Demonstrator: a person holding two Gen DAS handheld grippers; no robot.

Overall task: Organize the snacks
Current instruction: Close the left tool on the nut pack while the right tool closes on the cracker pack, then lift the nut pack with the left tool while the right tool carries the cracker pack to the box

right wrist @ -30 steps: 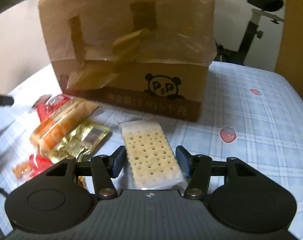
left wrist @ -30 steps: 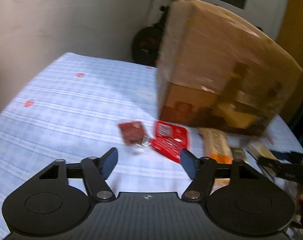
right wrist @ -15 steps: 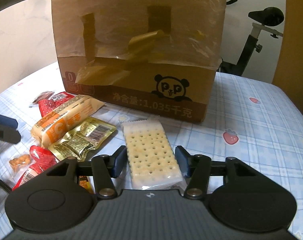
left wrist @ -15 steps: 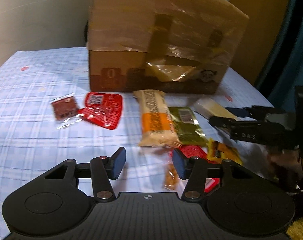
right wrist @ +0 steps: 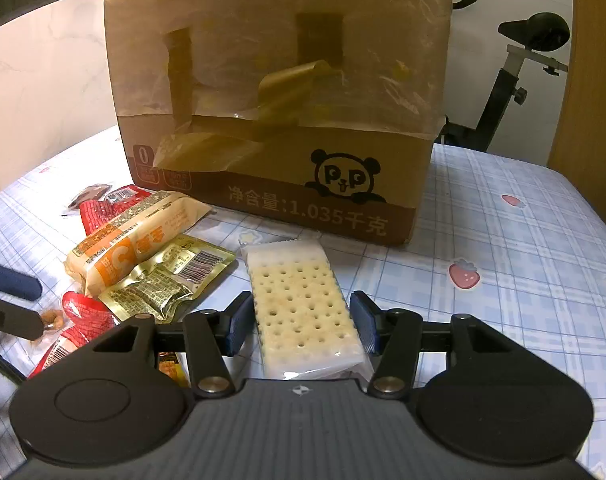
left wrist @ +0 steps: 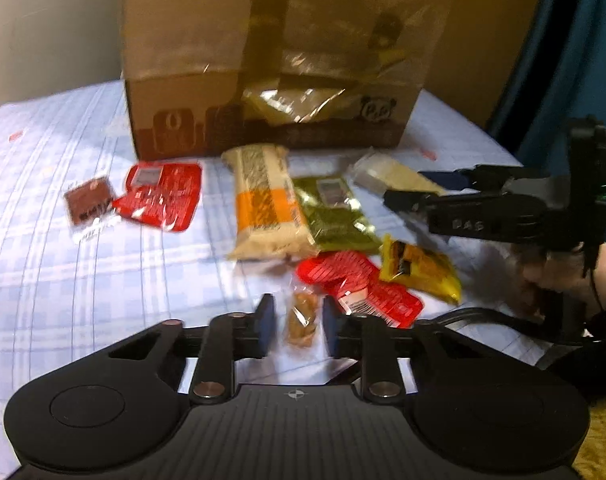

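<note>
Cloth (right wrist: 523, 264) – pale blue plaid, pink strawberries. Box (right wrist: 279, 92) – brown, black panda print. Cracker pack (right wrist: 303, 312): cream, dotted with holes. Long packet (left wrist: 263, 208): beige, orange band. Flat pouch (left wrist: 161, 194): red.

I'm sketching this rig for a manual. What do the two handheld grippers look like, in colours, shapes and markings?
Both match: the left gripper and right gripper have matte black ribbed bodies, two round black discs, silver pivot pins and dark blue finger pads. Each body bears a small white compass-like mark. Seen side-on from the left wrist view, the right gripper shows raised lettering, and a black cable runs beneath it.
</note>
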